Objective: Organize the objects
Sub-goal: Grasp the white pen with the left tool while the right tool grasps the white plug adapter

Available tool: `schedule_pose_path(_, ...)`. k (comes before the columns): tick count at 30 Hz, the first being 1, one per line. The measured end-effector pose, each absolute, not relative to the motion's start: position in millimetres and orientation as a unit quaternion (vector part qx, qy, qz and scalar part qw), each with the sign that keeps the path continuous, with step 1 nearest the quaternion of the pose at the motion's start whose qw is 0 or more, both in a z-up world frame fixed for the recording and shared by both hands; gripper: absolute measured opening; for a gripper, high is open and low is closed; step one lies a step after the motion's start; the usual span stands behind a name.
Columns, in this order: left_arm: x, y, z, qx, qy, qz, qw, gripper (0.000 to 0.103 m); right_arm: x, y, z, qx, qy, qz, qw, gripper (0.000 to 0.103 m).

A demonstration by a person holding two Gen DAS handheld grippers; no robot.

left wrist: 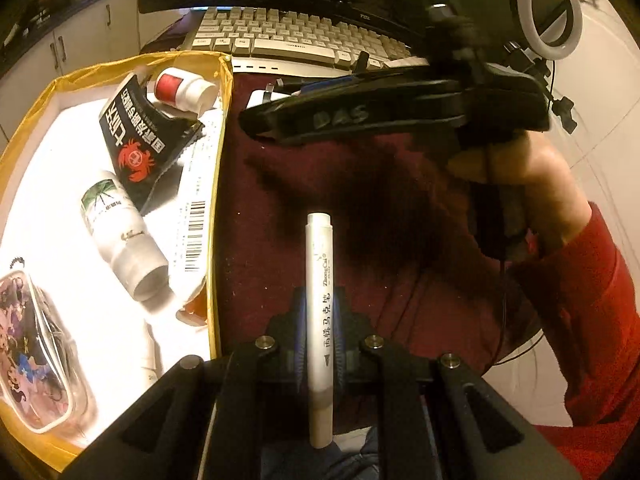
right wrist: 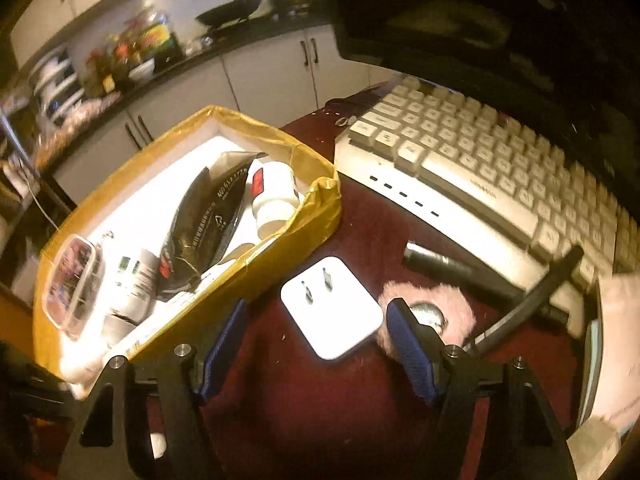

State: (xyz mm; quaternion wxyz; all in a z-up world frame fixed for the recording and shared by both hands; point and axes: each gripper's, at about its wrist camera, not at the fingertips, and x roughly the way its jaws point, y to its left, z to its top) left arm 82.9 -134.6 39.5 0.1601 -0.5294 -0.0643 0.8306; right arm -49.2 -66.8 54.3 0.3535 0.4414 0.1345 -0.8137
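Between the left gripper pads: white marker, pinched mid-barrel, beside the yellow box.
Light, stiff, slick plastic — mid-barrel hold looks safest. Right gripper spread wide over charger, holding nothing.

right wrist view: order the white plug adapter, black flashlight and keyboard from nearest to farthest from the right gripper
1. White plug adapter: lies flat on the dark red cloth, just ahead of the right gripper, between its open jaws.
2. Black flashlight: farther ahead, to the right, lying beside the keyboard's front edge.
3. Keyboard: farthest, across the upper right, behind the flashlight.
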Motion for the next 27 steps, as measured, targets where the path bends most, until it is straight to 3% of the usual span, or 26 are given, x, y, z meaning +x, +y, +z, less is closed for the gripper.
schedule_pose_path(5, 85, -134, 44, -0.525, -0.074, 0.830, 0.174, 0.012, -53, -83, 42, 0.436, 0.187, -0.808, 0.349, 0.076)
schedule_pose_path(8, 83, -130, 42, -0.528, -0.074, 0.828, 0.175, 0.012, -54, -85, 38, 0.428, 0.205, -0.817, 0.327, 0.059)
schedule_pose_path(12, 83, -122, 40, -0.532, -0.071, 0.825, 0.178, 0.012, -42, -73, 39, 0.434, 0.178, -0.817, 0.334, 0.059)
schedule_pose_path(23, 75, -91, 26, -0.541, -0.046, 0.820, 0.182, 0.012, 6, 15, 49, 0.465, 0.037, -0.856, 0.224, 0.059)
schedule_pose_path(27, 75, -88, 26, -0.541, -0.028, 0.822, 0.177, 0.012, 20, 24, 54, 0.447, 0.053, -0.872, 0.191, 0.059)
